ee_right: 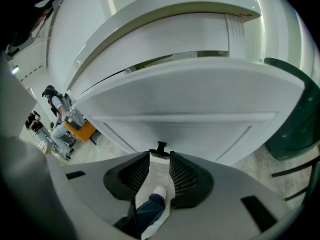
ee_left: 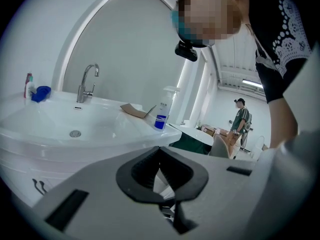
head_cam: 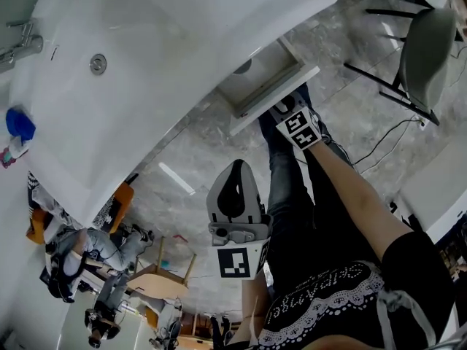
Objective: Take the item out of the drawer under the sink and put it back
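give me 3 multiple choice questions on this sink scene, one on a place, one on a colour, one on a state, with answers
1. Where does the white pump bottle with a blue label stand?
A. in the drawer
B. on the white sink, at its rim
C. on the floor

2. What colour is the small knob on the white drawer front?
A. black
B. gold
C. red

3. How do the jaws of the right gripper stand?
A. shut on the knob
B. shut on the bottle
C. apart, nothing between them

Answers:
1 B: in the left gripper view it stands at the basin's edge.
2 A: it shows dark against the white panel.
3 C: the gap between them is clear, and the knob lies just beyond the tips.
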A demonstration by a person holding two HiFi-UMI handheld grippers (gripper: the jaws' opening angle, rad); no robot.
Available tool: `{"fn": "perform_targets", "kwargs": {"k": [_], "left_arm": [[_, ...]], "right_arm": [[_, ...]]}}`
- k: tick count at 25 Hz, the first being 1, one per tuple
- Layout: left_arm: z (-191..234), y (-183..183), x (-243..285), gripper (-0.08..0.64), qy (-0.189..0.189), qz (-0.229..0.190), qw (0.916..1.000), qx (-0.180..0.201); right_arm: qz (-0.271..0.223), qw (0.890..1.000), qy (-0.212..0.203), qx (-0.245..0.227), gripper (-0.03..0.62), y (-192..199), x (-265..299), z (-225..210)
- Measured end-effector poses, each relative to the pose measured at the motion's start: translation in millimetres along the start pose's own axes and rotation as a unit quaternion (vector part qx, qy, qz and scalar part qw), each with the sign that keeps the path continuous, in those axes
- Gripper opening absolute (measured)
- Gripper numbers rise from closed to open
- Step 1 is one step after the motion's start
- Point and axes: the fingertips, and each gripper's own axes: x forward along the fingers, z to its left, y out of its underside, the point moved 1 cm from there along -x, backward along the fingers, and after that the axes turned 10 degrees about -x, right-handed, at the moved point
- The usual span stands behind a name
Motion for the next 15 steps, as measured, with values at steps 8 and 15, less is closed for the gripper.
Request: {"fn": "perform_targets", "kwargs": {"k": [8, 15], "left_arm": [[-12.2, -17.1, -19.2, 0.003, 0.016, -0.022, 0.9996, 0.004], [-35.6, -21.2, -40.5, 0.005, 0.028, -0.028, 0.9992, -0.003]], "right_arm": [[-0.029, 0.999, -0.008, -0.033, 0.018, -10.6, -69.1, 1.8], [-0.082, 0.996, 0.006, -0.042, 0.018, -57.0, -131.8, -8.7]]}}
